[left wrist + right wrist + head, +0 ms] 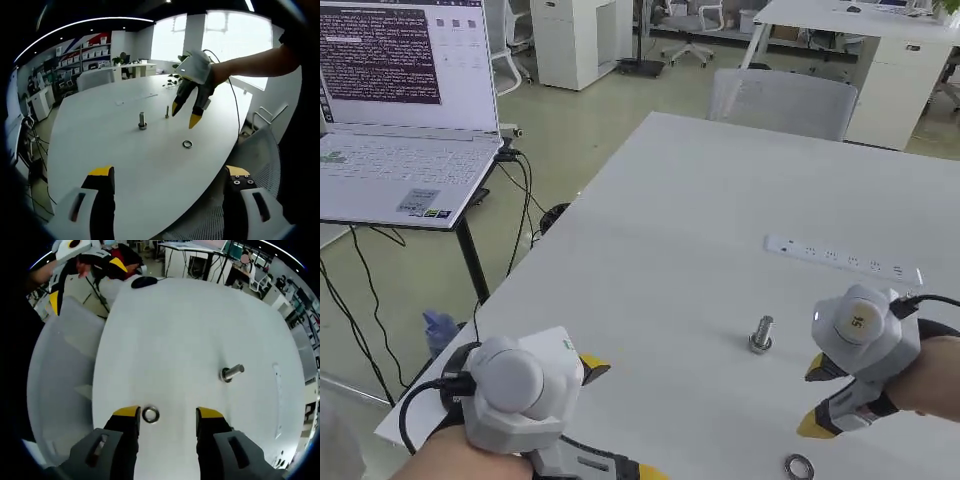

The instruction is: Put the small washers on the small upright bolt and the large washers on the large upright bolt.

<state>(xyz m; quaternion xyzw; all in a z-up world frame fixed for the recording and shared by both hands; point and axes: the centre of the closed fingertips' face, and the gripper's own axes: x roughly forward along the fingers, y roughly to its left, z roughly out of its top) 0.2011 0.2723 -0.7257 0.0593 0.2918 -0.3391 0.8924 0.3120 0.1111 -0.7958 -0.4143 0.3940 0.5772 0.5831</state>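
Observation:
A large steel bolt (pixel 761 335) stands upright on the white table (pixel 700 220); it also appears as the bolt (pixel 142 121) and the bolt (pixel 231 372). A thinner small bolt (pixel 167 112) stands just beyond it. One metal washer (pixel 799 466) lies flat near the table's front edge, seen too as the washer (pixel 187 144) and the washer (pixel 150 414). My right gripper (pixel 816 397) hovers open above that washer, which sits close to its left fingertip (pixel 127 412). My left gripper (pixel 620 418) is open at the table's near left corner, holding nothing.
A white power strip (pixel 840 258) lies behind the bolts. A laptop (pixel 400 120) sits on a stand off the table's left side, with cables hanging below. A grey chair (pixel 780 100) stands at the far edge.

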